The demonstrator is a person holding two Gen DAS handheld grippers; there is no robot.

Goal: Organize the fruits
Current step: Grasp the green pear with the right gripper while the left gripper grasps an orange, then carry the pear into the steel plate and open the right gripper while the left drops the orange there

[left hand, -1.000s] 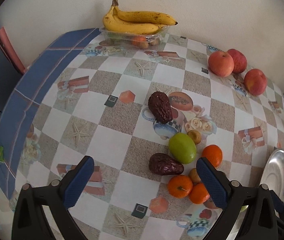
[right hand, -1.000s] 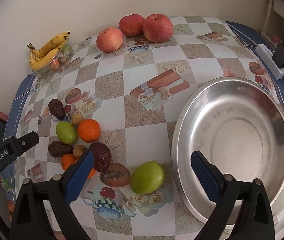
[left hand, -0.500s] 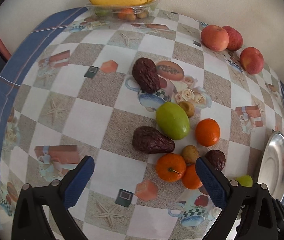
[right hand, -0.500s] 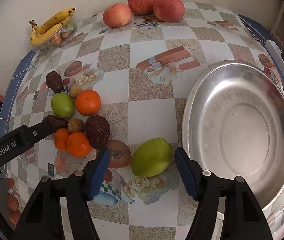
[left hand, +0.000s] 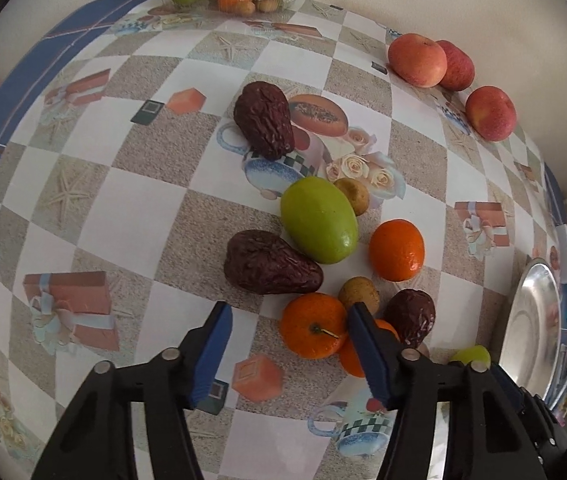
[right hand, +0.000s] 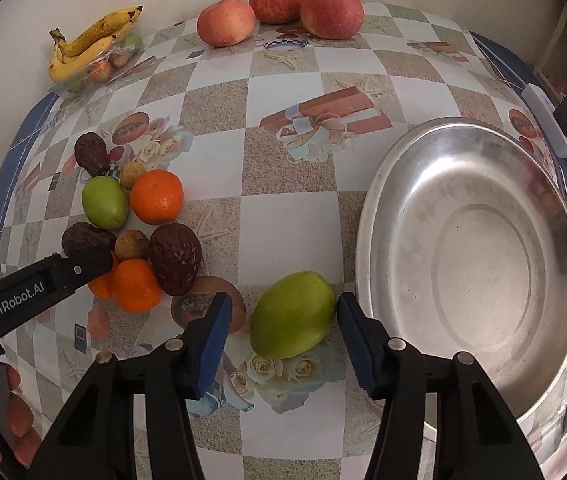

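Your right gripper has sunk toward the table since a second ago, and its jaws, then spread wide, are closing around the green pear; the right pad looks to meet the skin, the left pad stands a little off. That pear lies just left of the steel bowl. Your left gripper has dropped too; its jaws were wide and are now closing, with the stemmed orange between them, the right pad at its side, the left apart. The fruit cluster sits well left of the bowl.
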